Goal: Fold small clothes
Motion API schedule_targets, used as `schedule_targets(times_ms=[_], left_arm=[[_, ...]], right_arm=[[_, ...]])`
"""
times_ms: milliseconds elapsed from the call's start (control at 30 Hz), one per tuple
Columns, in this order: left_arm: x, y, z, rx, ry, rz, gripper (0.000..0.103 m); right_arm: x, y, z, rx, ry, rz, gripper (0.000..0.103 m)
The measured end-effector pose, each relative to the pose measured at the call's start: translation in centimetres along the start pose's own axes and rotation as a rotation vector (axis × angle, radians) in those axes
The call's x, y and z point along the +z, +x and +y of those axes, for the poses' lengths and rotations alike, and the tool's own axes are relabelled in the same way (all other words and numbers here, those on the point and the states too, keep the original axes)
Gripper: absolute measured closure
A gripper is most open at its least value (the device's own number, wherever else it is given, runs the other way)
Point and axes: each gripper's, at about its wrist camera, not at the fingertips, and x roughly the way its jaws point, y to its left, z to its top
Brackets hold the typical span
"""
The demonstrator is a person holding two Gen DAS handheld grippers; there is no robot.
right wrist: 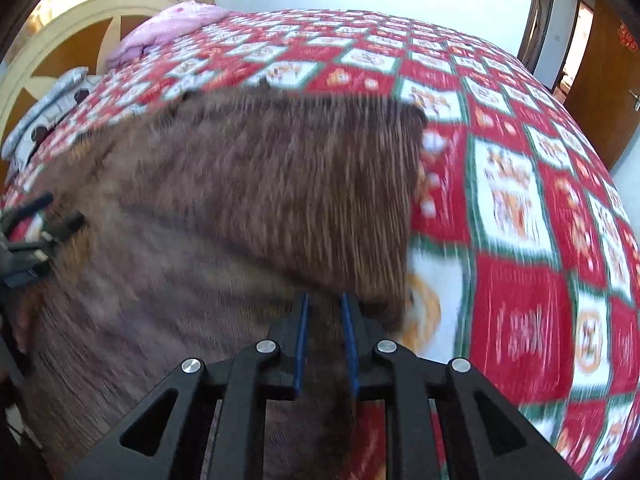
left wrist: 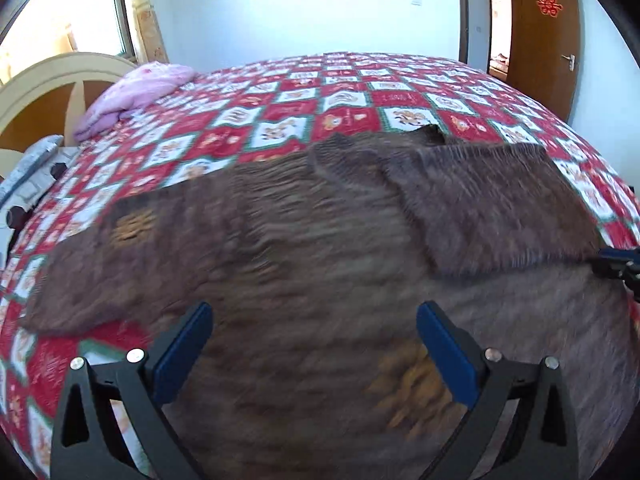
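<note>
Here the sweater (left wrist: 320, 240) edge leaves bedspread (left wrist: 360, 92) bare.

Motion blur smears the brown sweater (left wrist: 320, 248) in both views, and its orange marks cannot be read. Its near edge runs off the bottom of each picture. The bedspread (right wrist: 520, 240) patterns are blurred too. The sweater hides the bedspread beneath it.
</note>
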Motion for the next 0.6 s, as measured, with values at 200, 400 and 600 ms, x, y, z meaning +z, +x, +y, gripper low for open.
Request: schedule_targets(times_ms=[200, 400, 600], left_arm=[[-2.7, -3.1, 3.0, -0.012, -0.02, -0.043, 0.0], [-3.6, -3.2, 6.1, 0.014, -0.086, -0.029, 0.0], [-4.0, -4.5, 11.0, 0.105, -0.146, -0.062, 0.0]], right_arm=[[-2.2, -3.7, 2.3, -0.026, -0.022, -0.066, 0.079], [-3.6, -3.0, 6.3, -0.082, -0.104, -0.048, 0.06], [2.7, -3.1, 7.8, 0.028, -0.036, -0.153, 0.06]])
